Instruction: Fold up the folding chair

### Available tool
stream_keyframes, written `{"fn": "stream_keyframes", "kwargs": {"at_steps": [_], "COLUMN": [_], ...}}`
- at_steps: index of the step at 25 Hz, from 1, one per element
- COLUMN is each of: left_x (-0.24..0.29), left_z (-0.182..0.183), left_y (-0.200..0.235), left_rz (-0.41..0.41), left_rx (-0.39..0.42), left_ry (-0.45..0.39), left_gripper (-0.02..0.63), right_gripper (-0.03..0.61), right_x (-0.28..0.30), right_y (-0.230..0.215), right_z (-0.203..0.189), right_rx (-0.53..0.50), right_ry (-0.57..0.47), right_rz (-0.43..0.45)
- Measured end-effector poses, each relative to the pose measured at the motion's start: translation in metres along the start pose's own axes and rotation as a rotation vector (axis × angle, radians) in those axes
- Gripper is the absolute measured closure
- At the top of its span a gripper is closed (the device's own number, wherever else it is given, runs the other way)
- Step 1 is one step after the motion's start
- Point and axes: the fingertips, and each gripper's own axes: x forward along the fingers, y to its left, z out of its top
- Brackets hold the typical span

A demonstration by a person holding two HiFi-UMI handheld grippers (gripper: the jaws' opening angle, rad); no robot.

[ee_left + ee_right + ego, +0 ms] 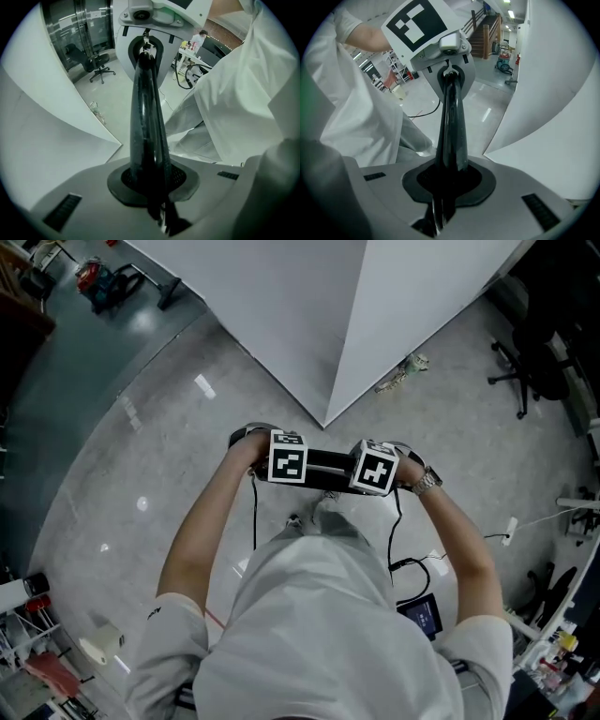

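**A:** Where is the folding chair?

**B:** Only one black bar (328, 465) of it shows. It lies level in front of the person's waist and runs from one gripper to the other. The rest sits out of sight beneath it, so I can't tell whether it is folded flat.

**A:** And the grips?

**B:** The left gripper (150, 185) has its jaws nearly together, clamped on one end of the bar. The right gripper (444, 183) pinches the other end the same way. Both point steeply down.

**A:** How should this step be done well?

**B:** I'd hold both ends level and squeeze evenly. The bar is smooth, glossy and rounded, so I'd expect it to roll or slip in the pads. I'd also steer it clear of the corner of the white panels (323, 381) just ahead.

**A:** What else is around?

**B:** There is a polished grey floor (141, 456) with lamp glints on it. The panels are matte and flat and meet at a sharp edge. A black office chair (96, 63) on castors stands well apart.
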Motion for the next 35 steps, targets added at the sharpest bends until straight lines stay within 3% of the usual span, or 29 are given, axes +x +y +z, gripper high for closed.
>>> {"fn": "stream_keyframes", "kwargs": {"at_steps": [13, 28, 35], "left_x": [-0.003, -0.005, -0.011], "left_z": [0.015, 0.005, 0.003], "left_y": [0.081, 0.176, 0.198], "left_rz": [0.027, 0.004, 0.011], "left_rx": [-0.104, -0.185, -0.193], "left_ry": [0.001, -0.058, -0.08], "left_gripper": [0.557, 0.557, 0.557], "right_gripper": [0.526, 0.525, 0.522], "right_x": [-0.013, -0.013, -0.016], "right_y": [-0.088, -0.181, -0.204], "right_z": [-0.017, -0.014, -0.011], "right_rx": [-0.108, -0.063, -0.048], "right_ry": [0.022, -0.017, -0.035], "right_rz": [0.012, 0.052, 0.045]}}
